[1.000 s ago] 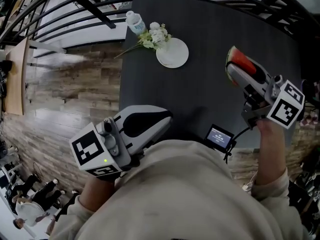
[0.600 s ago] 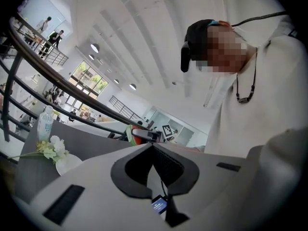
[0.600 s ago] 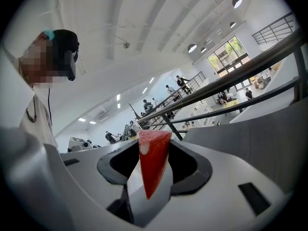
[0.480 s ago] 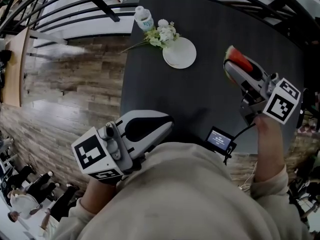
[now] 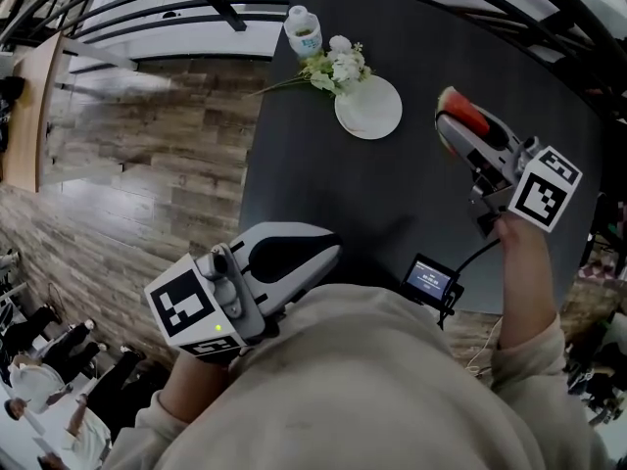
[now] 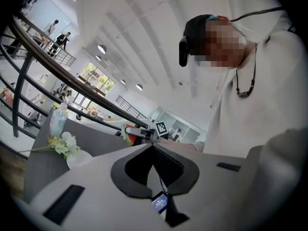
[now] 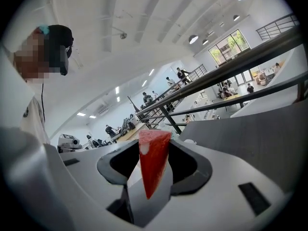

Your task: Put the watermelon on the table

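The right gripper (image 5: 458, 127) is clamped on a red, green-rinded wedge of watermelon (image 7: 153, 159), holding it over the dark grey table (image 5: 392, 199) towards its right edge, just right of a round white plate (image 5: 369, 109) near the far edge. The left gripper (image 5: 329, 254) is at the near edge, its jaws pressed together with nothing between them

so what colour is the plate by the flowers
The plate is plain white, with no pattern; it shows best in the head view.
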{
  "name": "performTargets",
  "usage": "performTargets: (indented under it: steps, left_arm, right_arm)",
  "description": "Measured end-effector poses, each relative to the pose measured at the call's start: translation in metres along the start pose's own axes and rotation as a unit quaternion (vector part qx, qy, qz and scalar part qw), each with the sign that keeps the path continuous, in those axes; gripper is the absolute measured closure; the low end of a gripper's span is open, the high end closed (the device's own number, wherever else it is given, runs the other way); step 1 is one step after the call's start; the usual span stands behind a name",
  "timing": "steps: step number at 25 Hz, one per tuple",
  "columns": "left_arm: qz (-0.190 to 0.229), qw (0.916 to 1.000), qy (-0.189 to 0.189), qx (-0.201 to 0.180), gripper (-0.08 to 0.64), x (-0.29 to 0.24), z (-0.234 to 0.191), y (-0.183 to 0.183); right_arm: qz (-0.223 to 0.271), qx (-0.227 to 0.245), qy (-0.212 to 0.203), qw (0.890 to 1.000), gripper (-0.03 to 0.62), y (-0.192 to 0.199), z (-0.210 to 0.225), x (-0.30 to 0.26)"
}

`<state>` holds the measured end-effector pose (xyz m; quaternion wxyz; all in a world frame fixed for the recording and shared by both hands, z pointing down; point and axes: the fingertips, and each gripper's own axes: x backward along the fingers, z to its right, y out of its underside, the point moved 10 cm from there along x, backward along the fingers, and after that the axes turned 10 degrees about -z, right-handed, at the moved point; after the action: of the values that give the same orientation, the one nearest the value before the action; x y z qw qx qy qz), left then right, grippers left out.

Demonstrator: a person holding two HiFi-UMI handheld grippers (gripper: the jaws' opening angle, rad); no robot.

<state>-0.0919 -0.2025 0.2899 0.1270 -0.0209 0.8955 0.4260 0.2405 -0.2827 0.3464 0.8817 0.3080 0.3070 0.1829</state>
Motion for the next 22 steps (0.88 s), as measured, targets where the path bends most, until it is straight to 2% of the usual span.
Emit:
performTargets:
  steps: [5,22]
  left_arm:
    - [0.006,0.9999,-0.008,0.009,0.558,0.007,-0.007,0.003]
    - [0.037,0.9975,-0.033,0.051,0.558,0.033,-0.033,0.017]
  right_arm:
    - [-0.016,-0.006,0.001,1.000,0.393,0.003,0.012,-0.020]
    - [-0.110,0.035,0.029,0.993,0.393,0.010,0.032,-0.104]
